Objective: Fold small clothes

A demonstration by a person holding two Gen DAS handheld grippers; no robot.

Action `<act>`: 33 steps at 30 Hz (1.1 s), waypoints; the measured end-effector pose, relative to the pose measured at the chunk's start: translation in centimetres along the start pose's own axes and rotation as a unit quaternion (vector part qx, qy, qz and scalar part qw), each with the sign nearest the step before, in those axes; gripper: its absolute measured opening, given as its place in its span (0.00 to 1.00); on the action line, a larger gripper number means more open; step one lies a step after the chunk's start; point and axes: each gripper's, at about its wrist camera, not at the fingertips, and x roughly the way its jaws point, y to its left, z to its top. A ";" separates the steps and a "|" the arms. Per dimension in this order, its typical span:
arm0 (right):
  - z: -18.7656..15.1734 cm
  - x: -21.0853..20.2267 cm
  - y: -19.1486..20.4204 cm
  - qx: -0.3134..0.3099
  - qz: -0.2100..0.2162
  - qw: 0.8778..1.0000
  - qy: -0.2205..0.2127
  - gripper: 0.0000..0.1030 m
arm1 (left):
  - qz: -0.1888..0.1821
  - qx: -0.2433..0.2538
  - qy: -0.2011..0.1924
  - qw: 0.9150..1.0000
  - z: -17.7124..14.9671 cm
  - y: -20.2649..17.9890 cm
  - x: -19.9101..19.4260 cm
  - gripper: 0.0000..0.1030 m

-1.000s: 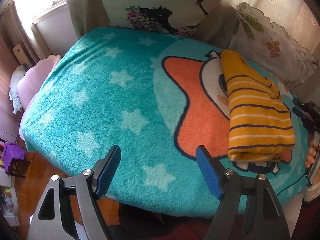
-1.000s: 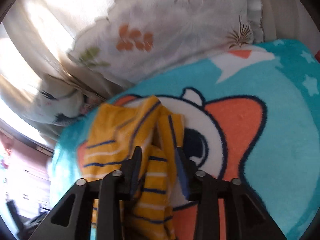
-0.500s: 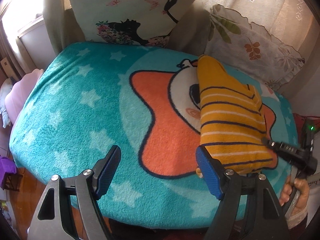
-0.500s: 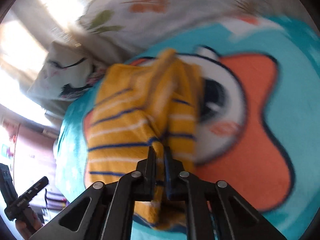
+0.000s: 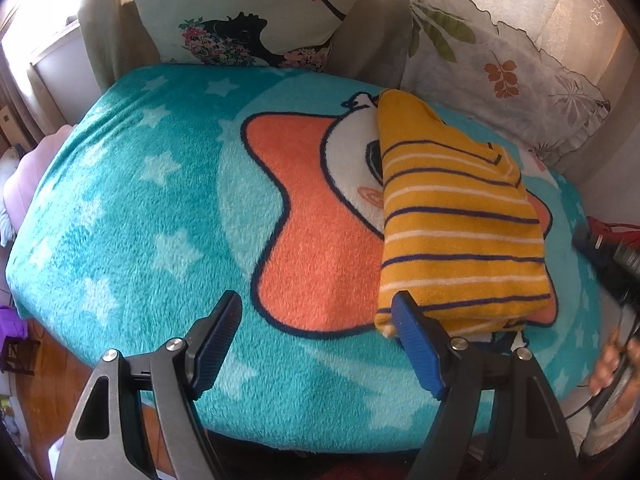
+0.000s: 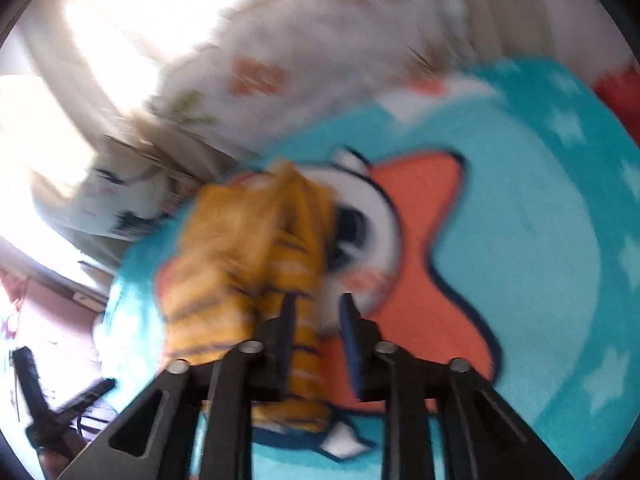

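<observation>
Nearby, folded striped top [image 5: 460, 220] on star blanket [image 5: 160, 200], beside cushions [image 5: 500, 60].

Both wrist views near, facing blanket [image 5: 168, 216], sharing shirt [image 5: 460, 220]

So half a second back the right gripper [image 6: 316, 320] was pinched tight on the near edge of the yellow striped shirt [image 5: 456, 216]; now its jaws have parted and the cloth sits loose between and under them. The right wrist view has gone blurry. In the left wrist view that gripper has pulled off the shirt's near right corner to the right edge of the frame. The left gripper [image 5: 316, 332] has crept closer, its right finger [image 5: 416, 340] now overlapping the shirt's near left corner.
</observation>
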 end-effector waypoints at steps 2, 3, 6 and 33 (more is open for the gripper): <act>0.9 1.2 3.3 -0.037 0.032 0.999 0.003 0.50 | 0.007 0.000 -0.007 1.000 -0.5 0.0 -0.4 0.74; 1.3 2.0 4.8 -0.055 0.037 0.998 0.010 0.52 | 0.013 -0.001 -0.011 1.000 -0.7 0.1 -0.6 0.74; 1.4 5.6 7.9 -0.102 0.043 0.993 0.036 0.52 | 0.030 -0.009 -0.023 0.999 -1.6 0.6 -1.8 0.74; -7.3 2.0 11.6 -0.080 -0.170 0.982 0.020 0.68 | -0.007 0.081 -0.050 0.995 -0.6 5.8 -2.4 0.80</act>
